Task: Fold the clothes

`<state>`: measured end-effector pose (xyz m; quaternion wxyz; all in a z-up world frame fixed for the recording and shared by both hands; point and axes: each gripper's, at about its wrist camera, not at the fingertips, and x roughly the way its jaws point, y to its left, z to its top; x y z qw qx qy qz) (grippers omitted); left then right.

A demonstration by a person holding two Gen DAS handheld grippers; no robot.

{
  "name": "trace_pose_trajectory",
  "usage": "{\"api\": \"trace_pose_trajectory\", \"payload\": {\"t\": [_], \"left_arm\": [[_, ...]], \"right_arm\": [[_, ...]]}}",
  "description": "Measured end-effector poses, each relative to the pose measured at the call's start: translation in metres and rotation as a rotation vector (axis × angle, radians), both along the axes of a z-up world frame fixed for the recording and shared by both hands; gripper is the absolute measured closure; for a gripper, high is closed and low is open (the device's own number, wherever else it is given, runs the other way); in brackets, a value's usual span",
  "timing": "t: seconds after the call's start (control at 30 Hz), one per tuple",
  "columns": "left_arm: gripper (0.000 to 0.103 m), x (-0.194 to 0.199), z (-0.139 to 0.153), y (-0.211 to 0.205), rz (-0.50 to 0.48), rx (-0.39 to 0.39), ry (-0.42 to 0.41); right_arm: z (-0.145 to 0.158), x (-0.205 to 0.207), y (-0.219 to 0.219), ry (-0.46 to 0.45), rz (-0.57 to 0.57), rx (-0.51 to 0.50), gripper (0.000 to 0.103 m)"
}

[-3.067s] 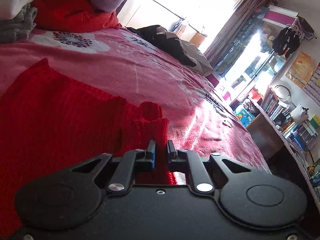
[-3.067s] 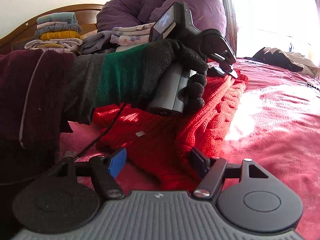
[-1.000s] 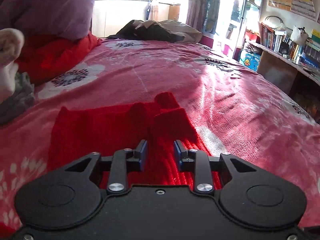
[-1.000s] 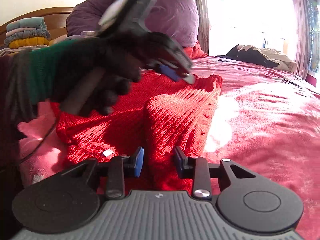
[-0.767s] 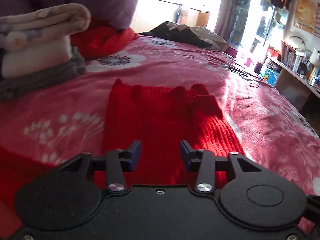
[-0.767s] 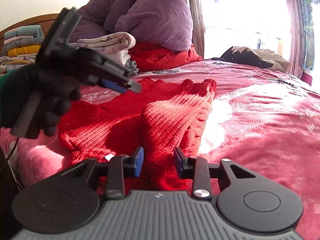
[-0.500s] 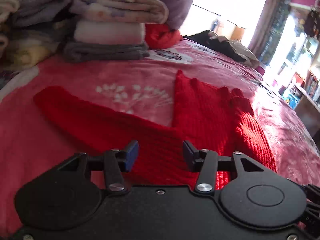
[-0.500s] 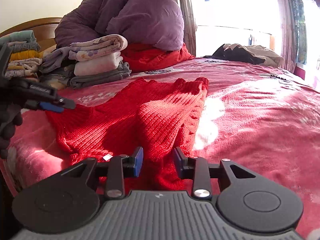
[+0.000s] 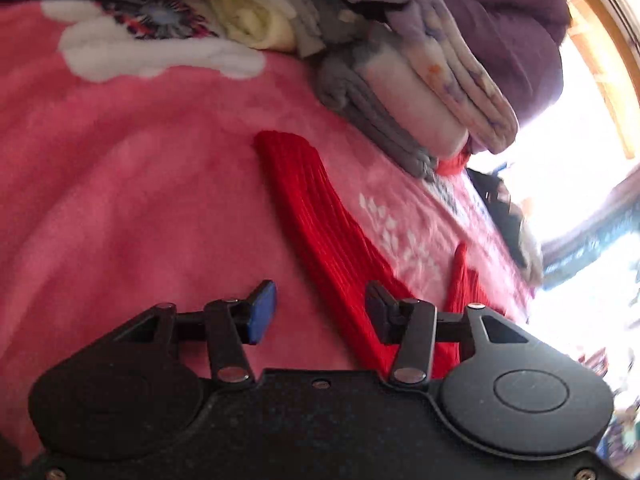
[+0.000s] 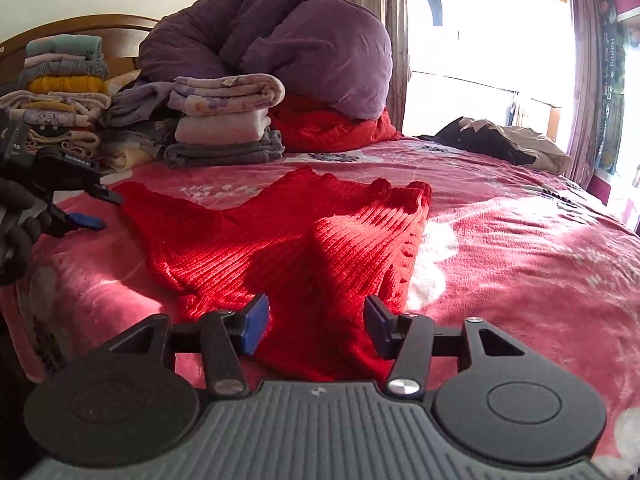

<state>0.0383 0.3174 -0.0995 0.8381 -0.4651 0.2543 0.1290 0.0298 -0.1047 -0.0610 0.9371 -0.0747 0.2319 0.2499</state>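
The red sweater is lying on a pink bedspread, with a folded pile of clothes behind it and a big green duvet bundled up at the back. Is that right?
Not quite: the bundled duvet is purple, not green, as the right wrist view shows. The rest holds: the red sweater lies on the pink bedspread, with the folded pile of clothes behind it.

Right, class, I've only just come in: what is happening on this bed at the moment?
A person with a gripper in each hand is folding a red knitted sweater that lies on the pink bedspread. One sleeve is already folded over the body. The other sleeve lies stretched out flat. The left gripper is open above it, near its shoulder end. The right gripper is opening over the sweater's near edge and gripping nothing. Stacks of folded clothes sit by the headboard.
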Motion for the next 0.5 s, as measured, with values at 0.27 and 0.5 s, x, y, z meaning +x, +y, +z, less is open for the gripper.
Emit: {"api": "trace_pose_trajectory", "payload": {"t": [0.27, 0.5], "left_arm": [[0.087, 0.028, 0.003, -0.005, 0.018, 0.051, 0.006], [0.096, 0.031, 0.038, -0.037, -0.043, 0.260, -0.095]], "right_arm": [[-0.005, 0.006, -0.009, 0.050, -0.044, 0.023, 0.044], [-0.017, 0.025, -0.032, 0.134, -0.136, 0.130, 0.043]]}}
